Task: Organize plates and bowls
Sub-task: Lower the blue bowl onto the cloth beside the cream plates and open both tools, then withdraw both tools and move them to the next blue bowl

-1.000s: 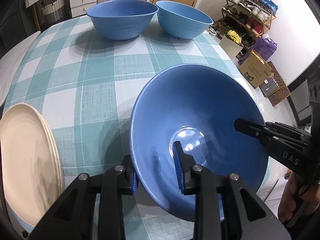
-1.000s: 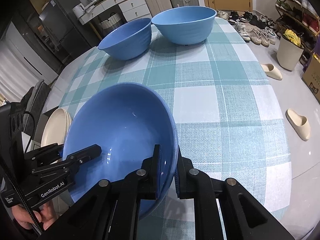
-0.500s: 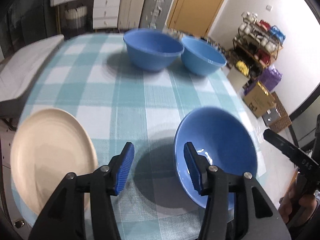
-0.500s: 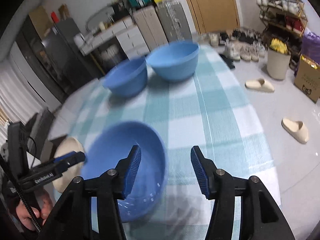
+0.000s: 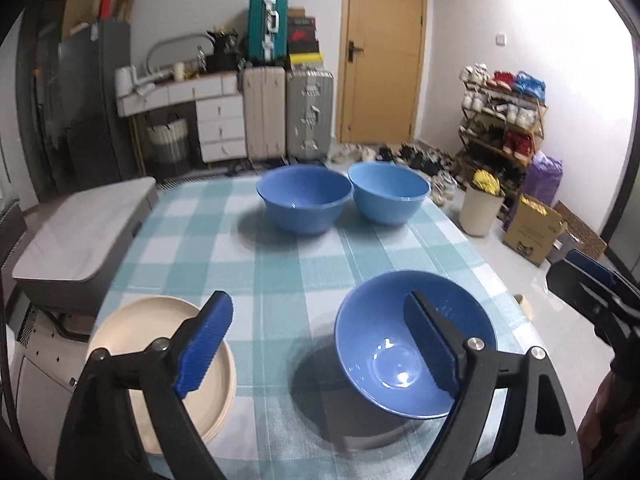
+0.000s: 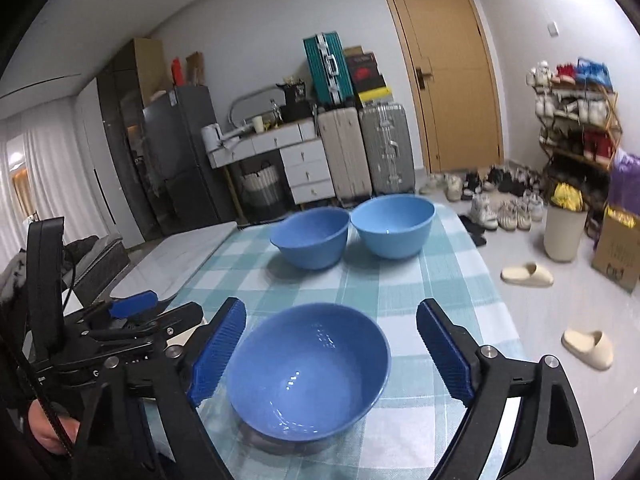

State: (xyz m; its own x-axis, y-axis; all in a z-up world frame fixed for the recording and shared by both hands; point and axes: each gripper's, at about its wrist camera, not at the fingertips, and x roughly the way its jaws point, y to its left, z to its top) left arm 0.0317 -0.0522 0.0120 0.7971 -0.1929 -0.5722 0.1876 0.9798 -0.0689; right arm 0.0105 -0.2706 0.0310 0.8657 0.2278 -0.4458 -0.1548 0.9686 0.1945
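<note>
We hold both grippers above the near end of the checked table (image 5: 280,276), each with its blue-padded fingers spread wide and gripping nothing. Our left gripper (image 5: 320,344) hangs between the cream plates (image 5: 132,320), stacked at the near left edge, and the near bowl (image 5: 400,336), which sits upright on the cloth at the near right. Our right gripper (image 6: 332,352) frames that same bowl (image 6: 308,364) without touching it. At the far end two more blue bowls stand side by side: a darker one (image 5: 304,204) on the left, just beside a lighter one (image 5: 388,192) on the right.
</note>
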